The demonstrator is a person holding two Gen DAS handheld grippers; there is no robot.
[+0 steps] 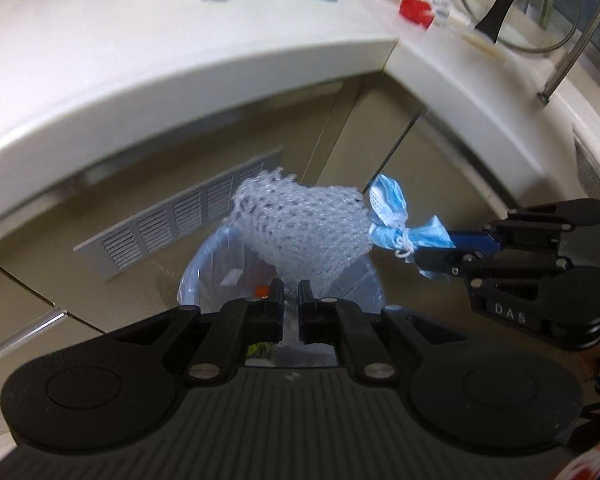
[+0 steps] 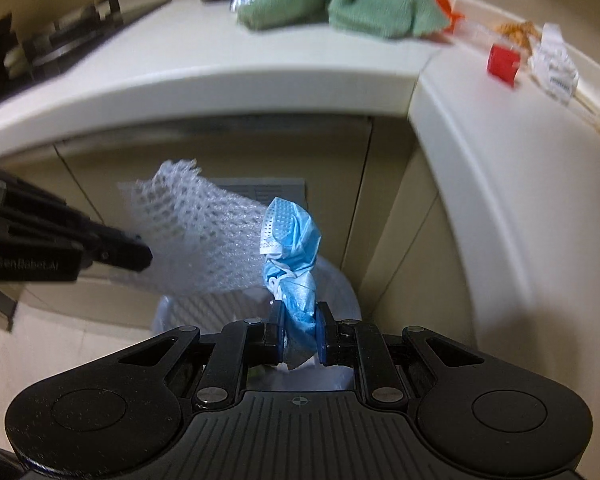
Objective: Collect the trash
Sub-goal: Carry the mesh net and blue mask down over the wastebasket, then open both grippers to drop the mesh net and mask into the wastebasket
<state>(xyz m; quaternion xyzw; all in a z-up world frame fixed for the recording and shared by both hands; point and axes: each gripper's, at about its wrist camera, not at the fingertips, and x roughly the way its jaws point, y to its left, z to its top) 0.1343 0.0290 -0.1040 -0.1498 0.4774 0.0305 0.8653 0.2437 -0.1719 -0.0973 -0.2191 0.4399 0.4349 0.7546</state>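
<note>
My left gripper (image 1: 290,294) is shut on a white foam net sleeve (image 1: 300,228), held above a bin lined with a clear bluish bag (image 1: 204,272). My right gripper (image 2: 299,320) is shut on a crumpled blue face mask (image 2: 294,248), also above the bin (image 2: 340,280). In the left wrist view the right gripper (image 1: 436,256) comes in from the right with the mask (image 1: 392,208) touching the net. In the right wrist view the left gripper (image 2: 140,254) comes in from the left with the net (image 2: 204,232).
A white L-shaped counter (image 1: 180,80) wraps around above the bin. On it lie a green cloth (image 2: 340,4), a red cap (image 2: 503,62), crumpled wrappers (image 2: 556,64) and a glass lid (image 1: 512,4). A stove (image 2: 52,52) is at left. A vent grille (image 1: 180,216) sits behind the bin.
</note>
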